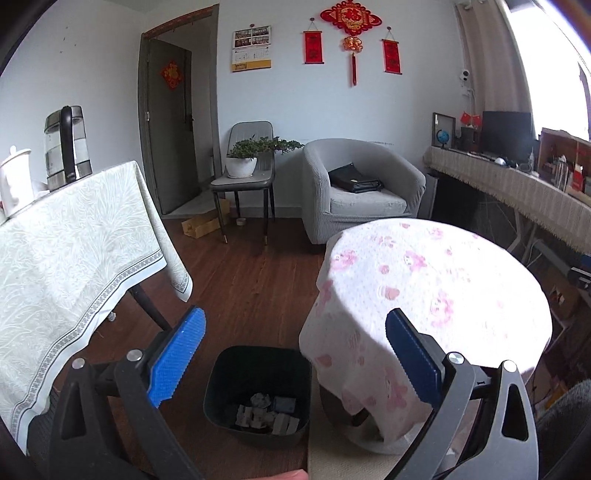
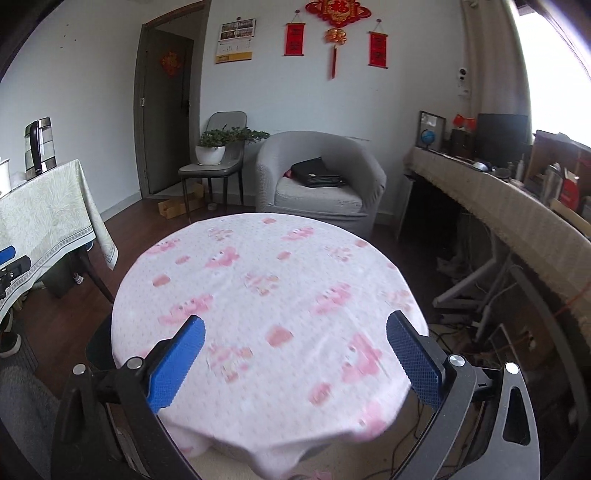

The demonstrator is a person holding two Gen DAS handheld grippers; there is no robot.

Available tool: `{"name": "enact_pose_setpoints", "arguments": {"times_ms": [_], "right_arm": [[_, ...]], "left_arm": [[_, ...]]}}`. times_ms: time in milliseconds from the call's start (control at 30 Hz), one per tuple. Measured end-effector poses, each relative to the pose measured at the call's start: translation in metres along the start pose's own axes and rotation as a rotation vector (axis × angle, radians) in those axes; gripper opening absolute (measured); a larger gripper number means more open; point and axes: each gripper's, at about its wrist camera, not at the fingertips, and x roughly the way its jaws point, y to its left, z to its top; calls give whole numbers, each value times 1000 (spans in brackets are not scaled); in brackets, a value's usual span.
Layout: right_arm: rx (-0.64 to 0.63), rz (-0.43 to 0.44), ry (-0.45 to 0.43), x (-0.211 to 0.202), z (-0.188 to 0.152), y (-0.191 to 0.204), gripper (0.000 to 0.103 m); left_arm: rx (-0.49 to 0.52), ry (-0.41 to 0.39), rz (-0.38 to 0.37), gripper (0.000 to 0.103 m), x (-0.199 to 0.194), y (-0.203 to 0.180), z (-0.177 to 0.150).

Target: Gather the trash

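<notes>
Several crumpled scraps [image 1: 264, 411] already lie in the black bin [image 1: 255, 391], on the floor beside the round table [image 1: 436, 280].

No trash shows on the pink-patterned cloth, so the collecting looks nearly or wholly done, as far as can be seen. The left gripper [image 1: 293, 354] hangs above the bin, jaws wide apart and empty; the right gripper [image 2: 295, 354] over the table, equally wide, holds nothing. The red wall hangings [image 1: 351, 18] and calendar [image 1: 252, 48] carry writing too small to read.

Black bag [image 1: 354, 179] on grey armchair [image 1: 364, 186]
</notes>
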Motion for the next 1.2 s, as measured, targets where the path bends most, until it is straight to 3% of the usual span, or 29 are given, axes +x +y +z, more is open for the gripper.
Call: {"name": "enact_pose_setpoints", "arguments": {"times_ms": [200,367,633,1200], "right_arm": [[71,23,-27,-24,-27,-18,99],[50,68,-44,-34,-45,-12,99],[7,150,-60,-36,-52,3,99],[39,166,-82,-39,-54,-1,100]], "left_arm": [[-5,13,12,100,-13,-5,-29],[-6,21,13,100,-16,-6,-47],[25,2,12,100,-20,-13,-49],[29,32,7,100,-15,-17,-52]]}}
